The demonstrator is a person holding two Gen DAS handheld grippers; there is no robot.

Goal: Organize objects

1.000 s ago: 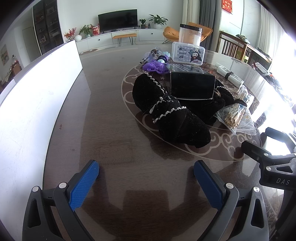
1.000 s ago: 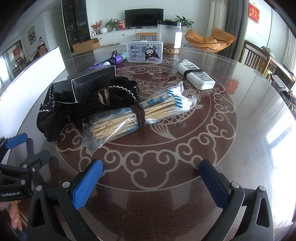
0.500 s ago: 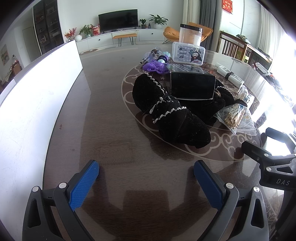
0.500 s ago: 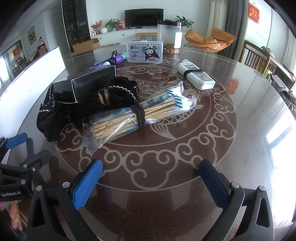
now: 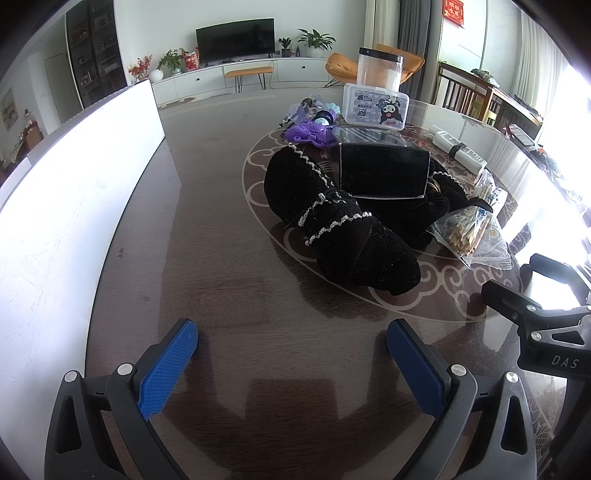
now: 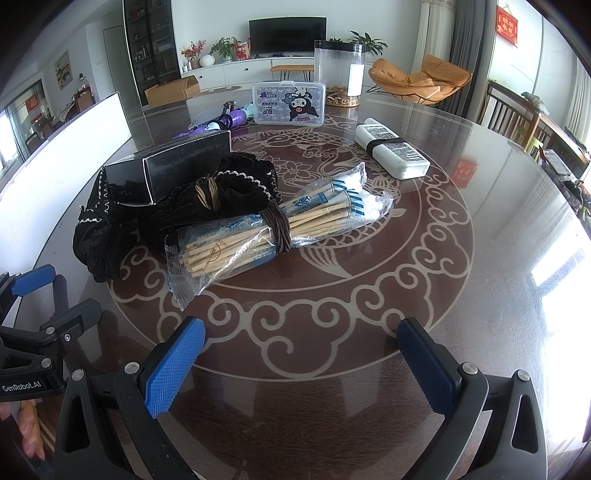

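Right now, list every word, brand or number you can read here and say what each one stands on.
"DAS": on the right gripper body, seen from the left wrist.
"GenRobot.AI": on the left gripper body, seen from the right wrist.
"BDP": on the clear cartoon-print box.
Red wall hanging: characters too blurred to read.
White power strip labels: too small.
Chopstick bundle wrappers: unreadable.

Readable text: "DAS" on the black body of the right gripper [image 5: 563, 361], at the right edge of the left wrist view; "GenRobot.AI" on the left gripper [image 6: 22, 386], at the near left of the right wrist view; "BDP", reading mirrored, on the clear cartoon-printed box [image 6: 289, 103] at the far side of the table. Other print too small to read.
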